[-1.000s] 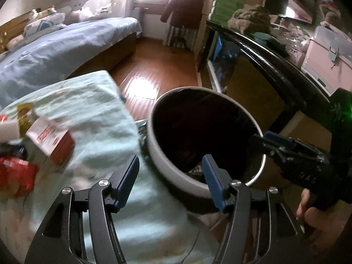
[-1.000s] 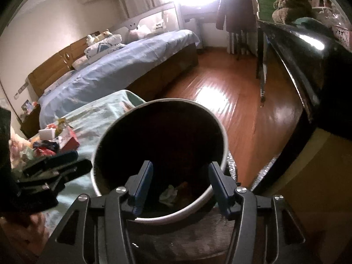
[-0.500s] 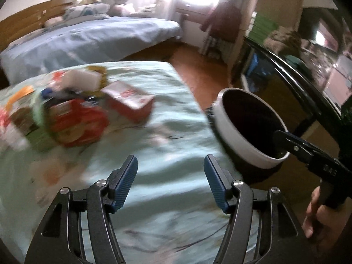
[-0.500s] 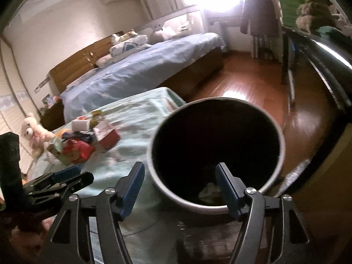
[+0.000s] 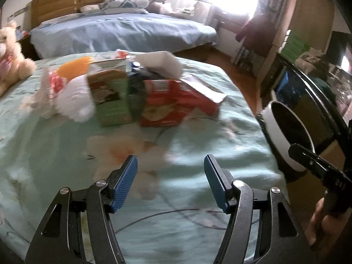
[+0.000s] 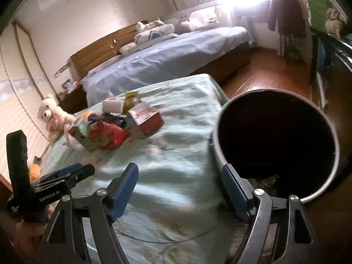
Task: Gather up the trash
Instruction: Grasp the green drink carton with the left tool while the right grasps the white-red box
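I count two grippers. My left gripper (image 5: 170,181) hangs over the bedcover (image 5: 198,132) with its blue pads spread wide and nothing between them. My right gripper (image 6: 180,189) is likewise spread and empty, its right pad at the near rim of the bin (image 6: 277,145).

One bin: round, pale rim, dark inside, standing on the floor just beside the bed's right edge, at 3 o'clock in the left wrist view (image 5: 283,134). A little crumpled litter shows at its bottom, at 6 o'clock inside the rim.

One pile of trash (image 5: 132,92) lies on the bedcover at 12 o'clock from my left gripper, well apart from the bin. In it I count:
- one red carton (image 5: 173,103), flap torn open, lying on its side
- one green carton (image 5: 110,101), touching the red one on its left
- one white box (image 5: 160,62) at the far side
- one orange item (image 5: 73,67), too blurred to name
- white crumpled paper (image 5: 74,101) at the left edge

In the right wrist view a second red carton (image 6: 146,117) lies just apart from the heap, on the bin side.

One plush toy (image 6: 54,116) sits at the bed's far left edge. One second bed (image 5: 123,33) with a blue cover stands beyond.
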`<state>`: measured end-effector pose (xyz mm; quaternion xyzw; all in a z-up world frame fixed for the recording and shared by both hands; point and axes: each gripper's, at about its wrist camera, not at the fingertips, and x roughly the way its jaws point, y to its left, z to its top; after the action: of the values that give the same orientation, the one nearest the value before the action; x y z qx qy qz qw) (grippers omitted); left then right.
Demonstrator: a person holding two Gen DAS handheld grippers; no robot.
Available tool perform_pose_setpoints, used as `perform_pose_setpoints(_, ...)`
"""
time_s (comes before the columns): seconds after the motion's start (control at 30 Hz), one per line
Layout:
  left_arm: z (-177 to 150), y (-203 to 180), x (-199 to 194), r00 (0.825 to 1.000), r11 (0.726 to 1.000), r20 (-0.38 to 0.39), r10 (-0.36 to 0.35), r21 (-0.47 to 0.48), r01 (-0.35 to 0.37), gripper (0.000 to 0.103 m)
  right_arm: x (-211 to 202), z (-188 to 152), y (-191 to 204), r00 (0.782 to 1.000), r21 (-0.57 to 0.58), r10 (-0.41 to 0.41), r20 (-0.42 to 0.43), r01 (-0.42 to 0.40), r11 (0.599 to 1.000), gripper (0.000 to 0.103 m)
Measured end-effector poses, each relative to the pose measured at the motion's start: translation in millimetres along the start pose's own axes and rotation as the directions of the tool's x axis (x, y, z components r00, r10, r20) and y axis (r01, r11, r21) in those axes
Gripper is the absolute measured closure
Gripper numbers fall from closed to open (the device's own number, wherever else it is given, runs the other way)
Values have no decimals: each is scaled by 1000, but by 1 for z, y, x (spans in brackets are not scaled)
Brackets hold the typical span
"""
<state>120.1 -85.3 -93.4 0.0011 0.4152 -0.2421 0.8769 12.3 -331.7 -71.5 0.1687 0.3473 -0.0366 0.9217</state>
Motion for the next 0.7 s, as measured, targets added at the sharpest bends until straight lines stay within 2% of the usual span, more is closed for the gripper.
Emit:
perform_pose_setpoints(0.3,2,38,0,996,995,-2,90,-47,-90,39,36,2,29,998,-61,50,-49,-53,997,23)
perform_pose_setpoints(0.5,13,56,2,995,991,4,104,-81,-104,39,63,11,41,995,-91,68,-72,-74,993,23)
perform_pose_setpoints(0.7,32,57,13,993,991,23,113,-80,-111,38,89,27,45,995,-121,60,-82,-69,990,23)
